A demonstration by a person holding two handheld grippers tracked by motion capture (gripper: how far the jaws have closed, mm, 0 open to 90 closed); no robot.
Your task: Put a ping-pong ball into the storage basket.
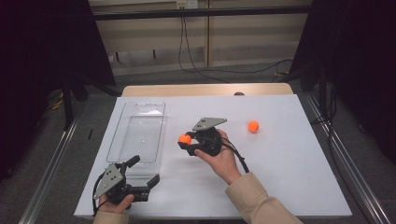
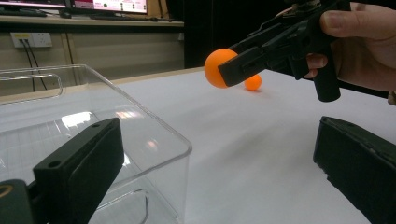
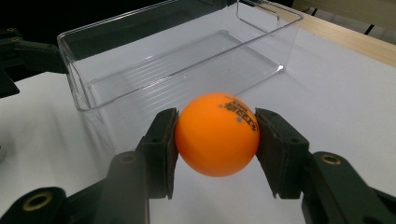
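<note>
Nearest to me, my left gripper (image 1: pixel 140 184) sat just off the near short end of the clear bin (image 1: pixel 116 140), its jaws spread wide with nothing between them; in the left gripper view one pad stood in front of the bin's near corner and the other over bare white table (image 1: pixel 280 177).

A little farther out, to the right of the bin's long side, my right gripper (image 1: pixel 186 142) was pinching an orange ball (image 3: pixel 217 134), one pad pressed on each flank, and the ball hung clear of the tabletop. The bin lay straight ahead of that gripper's jaws, the ball just beside the wall but not yet over the rim, as far as I could judge. That was the relation the next move seemed to turn on: the bin's long axis ran away from me, so the ball would need carrying sideways across the near long wall (left, from where I sat) before any release. My right hand was plainly the one placed for it.

The ball carried small dark printing near its top; I could not read the words.

Farther right of the bin, well apart from it, a second orange ball (image 1: pixel 253 126) rested on the table, untouched. Beyond the bin's far end the table's wooden edge (image 1: pixel 205 89) showed.
</note>
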